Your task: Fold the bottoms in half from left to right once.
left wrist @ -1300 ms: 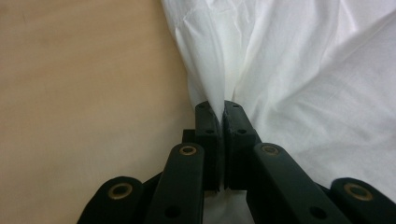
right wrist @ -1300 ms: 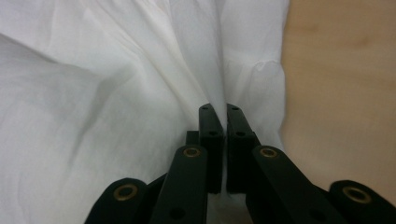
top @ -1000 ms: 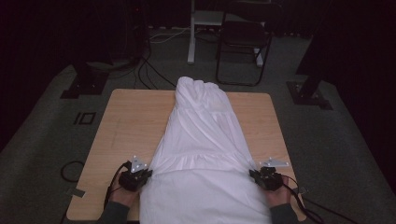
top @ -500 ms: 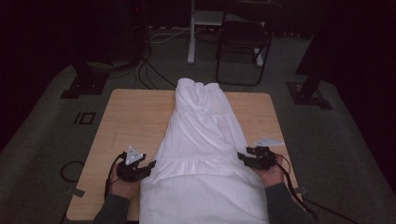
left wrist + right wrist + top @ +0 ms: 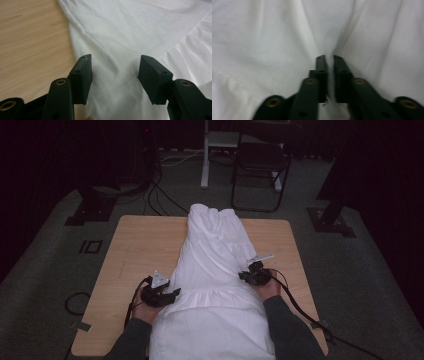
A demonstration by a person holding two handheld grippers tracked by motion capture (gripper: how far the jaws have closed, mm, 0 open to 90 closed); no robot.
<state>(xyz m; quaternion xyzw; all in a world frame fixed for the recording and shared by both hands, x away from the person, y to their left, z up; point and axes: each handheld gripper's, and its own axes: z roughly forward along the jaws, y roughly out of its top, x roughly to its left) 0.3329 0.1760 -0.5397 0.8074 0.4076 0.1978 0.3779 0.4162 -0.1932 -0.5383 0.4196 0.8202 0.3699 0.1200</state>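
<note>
A long white garment (image 5: 215, 265) lies lengthwise down the middle of the wooden table (image 5: 135, 245), its near end hanging over the front edge. My left gripper (image 5: 170, 296) sits at the garment's left edge. Its jaws have just been opening and now stand wide apart above the cloth (image 5: 125, 25), the left gripper (image 5: 115, 58) pressing on nothing. My right gripper (image 5: 245, 276) is at the garment's right edge, farther up the table. In the right gripper view, the right gripper (image 5: 329, 57) is shut on a raised fold of the white cloth (image 5: 262, 37).
Bare wood (image 5: 30, 37) lies left of the garment. Beyond the table stand a black chair (image 5: 260, 165), a white post (image 5: 205, 155) and two dark stand bases (image 5: 85, 215) (image 5: 332, 220). Cables (image 5: 150, 185) run across the grey floor.
Both hands moved away from the front edge along the garment's sides, the right farther. The left jaws opened and let the cloth go. The right gripper now pinches the cloth higher up.
</note>
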